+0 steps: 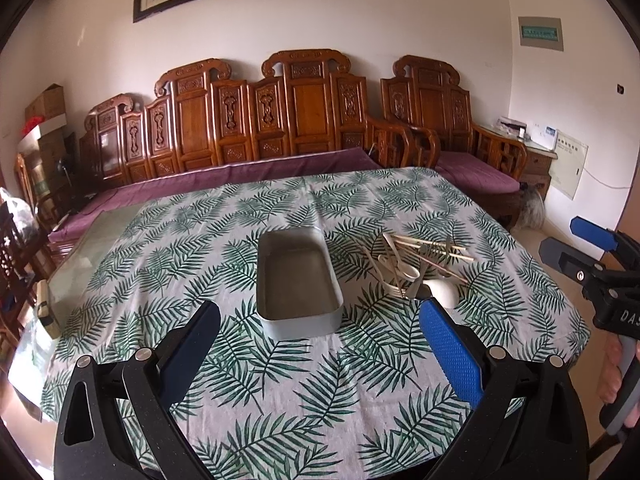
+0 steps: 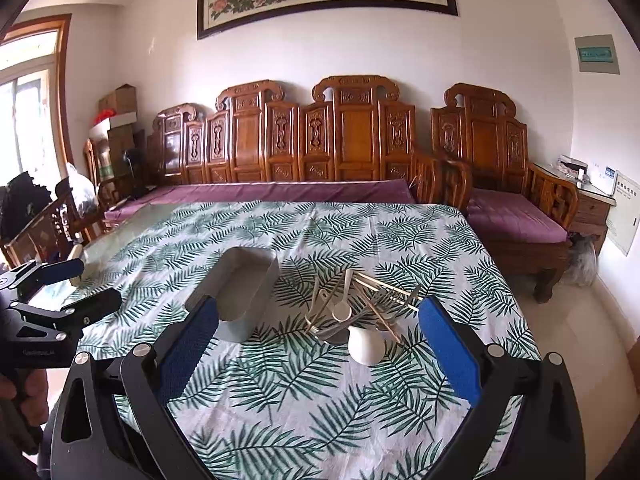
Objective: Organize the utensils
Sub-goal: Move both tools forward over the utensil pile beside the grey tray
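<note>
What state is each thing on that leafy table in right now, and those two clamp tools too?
Grey rectangular metal tray: upright, empty.
Jumbled pile of white spoons, metal forks and wooden chopsticks: tangled, lying beside the tray, none sorted yet.
White ceramic soup spoon: resting at the pile's near edge.
Left tool: open, holding nothing.
Right tool: open, holding nothing.
Green fern-print tablecloth: spread flat.
</note>
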{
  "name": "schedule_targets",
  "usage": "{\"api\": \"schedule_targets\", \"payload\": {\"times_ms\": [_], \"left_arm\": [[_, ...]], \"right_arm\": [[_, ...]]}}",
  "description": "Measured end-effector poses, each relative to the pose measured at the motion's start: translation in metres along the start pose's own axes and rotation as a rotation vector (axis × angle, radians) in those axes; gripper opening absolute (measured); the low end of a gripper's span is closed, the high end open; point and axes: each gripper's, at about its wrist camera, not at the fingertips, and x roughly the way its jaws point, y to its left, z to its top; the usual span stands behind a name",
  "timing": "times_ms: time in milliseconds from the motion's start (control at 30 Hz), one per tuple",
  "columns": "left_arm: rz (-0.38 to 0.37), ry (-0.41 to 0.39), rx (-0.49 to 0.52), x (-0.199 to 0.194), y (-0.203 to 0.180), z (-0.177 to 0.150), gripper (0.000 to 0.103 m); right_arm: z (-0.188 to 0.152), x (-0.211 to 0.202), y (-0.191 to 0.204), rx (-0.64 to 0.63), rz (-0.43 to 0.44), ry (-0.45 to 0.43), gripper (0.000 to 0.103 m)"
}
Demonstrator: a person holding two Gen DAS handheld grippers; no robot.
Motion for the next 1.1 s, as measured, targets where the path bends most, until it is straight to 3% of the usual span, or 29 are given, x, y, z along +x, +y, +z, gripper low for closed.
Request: {"api": "schedule_targets", "payload": {"times_ms": [233,500,833,1100], "left_arm": [[-0.029,0.058,0.015,0.035,-0.003,0.000,0.097],[-0.083,0.114,0.017,0.074,-0.016,0.006,0.097],[-0.145,0.166,0.063,0.127,-0.046,0.018,0.096],[-0.207,0.231,0.113,0.185,-0.082,0.029,0.076]], "right_arm": [[0.002,0.044,-0.025,-0.032,0.002,0.057,0.100],[-0.006,0.094,-0.052,-0.060,0.022,0.154,0.084],[-0.028,0.149,-0.083,-0.031,0.036,0.245,0.072],[-0.039,0.165,-0.093,-0.047,0.040,0.283,0.070]]}}
